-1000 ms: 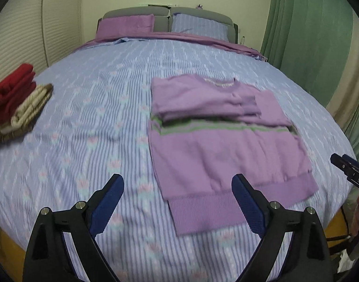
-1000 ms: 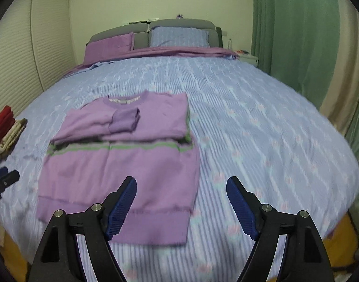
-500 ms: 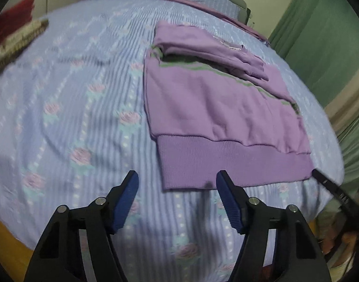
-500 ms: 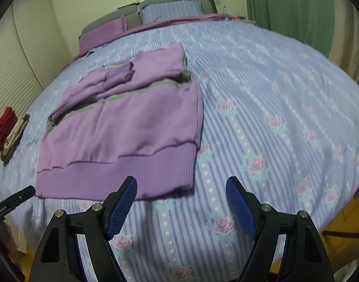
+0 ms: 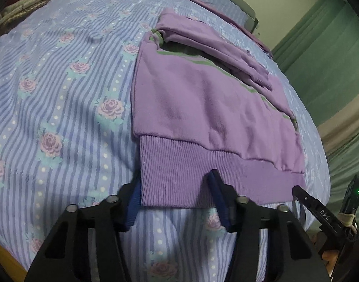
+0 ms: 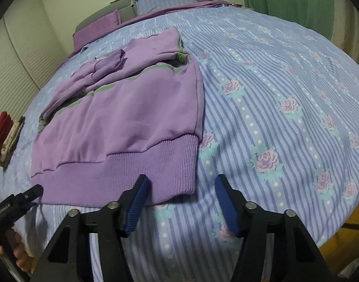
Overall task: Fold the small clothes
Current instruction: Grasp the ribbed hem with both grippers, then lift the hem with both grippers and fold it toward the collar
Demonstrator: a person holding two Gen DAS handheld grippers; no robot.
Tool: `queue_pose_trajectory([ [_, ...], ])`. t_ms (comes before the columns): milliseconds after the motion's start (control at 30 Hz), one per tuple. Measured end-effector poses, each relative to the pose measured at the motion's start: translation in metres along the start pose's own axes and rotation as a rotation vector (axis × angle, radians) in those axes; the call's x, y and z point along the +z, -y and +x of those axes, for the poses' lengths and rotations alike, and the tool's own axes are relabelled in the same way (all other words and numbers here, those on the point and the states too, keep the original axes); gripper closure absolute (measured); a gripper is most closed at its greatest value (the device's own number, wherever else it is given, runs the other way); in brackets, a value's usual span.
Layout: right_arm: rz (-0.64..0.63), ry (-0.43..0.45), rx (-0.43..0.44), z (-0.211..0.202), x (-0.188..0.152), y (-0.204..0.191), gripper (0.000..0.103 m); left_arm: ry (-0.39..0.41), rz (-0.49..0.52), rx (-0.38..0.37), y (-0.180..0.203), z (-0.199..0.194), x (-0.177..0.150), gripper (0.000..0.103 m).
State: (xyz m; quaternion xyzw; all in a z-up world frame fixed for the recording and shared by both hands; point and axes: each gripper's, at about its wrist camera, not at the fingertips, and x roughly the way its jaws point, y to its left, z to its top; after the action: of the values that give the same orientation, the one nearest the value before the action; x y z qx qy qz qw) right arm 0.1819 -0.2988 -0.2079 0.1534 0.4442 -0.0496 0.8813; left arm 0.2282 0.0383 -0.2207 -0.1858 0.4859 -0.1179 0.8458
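since a second ago both grippers have been lowered to the purple sweater (image 5: 203, 108) on the striped bedspread (image 5: 61, 94); the left gripper (image 5: 175, 202) and right gripper (image 6: 181, 199) are closing half-open around its ribbed hem corners, seemingly not yet pinched, for the next fold.

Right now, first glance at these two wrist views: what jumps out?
The purple sweater lies mid-bed on the striped rose-print bedspread, sleeves folded in, ribbed hem nearest the cameras. The left gripper and right gripper are each closing around a hem corner. Folded red and cream clothes sit at the bed's far left edge.
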Motion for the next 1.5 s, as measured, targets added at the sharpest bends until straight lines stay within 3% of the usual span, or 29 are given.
queue_pose_trajectory([
  [133,0.021,-0.011,0.034,0.000,0.003,0.000,0.074,-0.021,0.001,-0.038,-0.001,-0.002,0.001,0.082],
  [233,0.021,-0.013,0.042,-0.001,0.004,-0.003,0.087,-0.029,0.005,-0.053,0.002,-0.004,0.003,0.086],
  [533,0.037,0.022,0.072,-0.026,0.012,-0.003,0.092,0.028,0.018,-0.069,0.009,-0.039,0.008,0.091],
  [833,0.080,0.128,0.143,-0.068,0.032,-0.005,0.093,0.156,-0.006,-0.096,0.026,-0.086,0.034,0.092],
  [1100,0.136,0.242,0.219,-0.096,0.076,-0.019,0.093,0.214,0.008,-0.092,0.044,-0.113,0.081,0.092],
  [1233,0.154,0.291,0.196,-0.098,0.105,-0.025,0.093,0.217,-0.015,-0.119,0.049,-0.113,0.108,0.091],
  [1500,0.131,0.333,0.150,-0.080,0.170,-0.046,0.094,0.247,-0.024,-0.105,0.056,-0.096,0.180,0.091],
])
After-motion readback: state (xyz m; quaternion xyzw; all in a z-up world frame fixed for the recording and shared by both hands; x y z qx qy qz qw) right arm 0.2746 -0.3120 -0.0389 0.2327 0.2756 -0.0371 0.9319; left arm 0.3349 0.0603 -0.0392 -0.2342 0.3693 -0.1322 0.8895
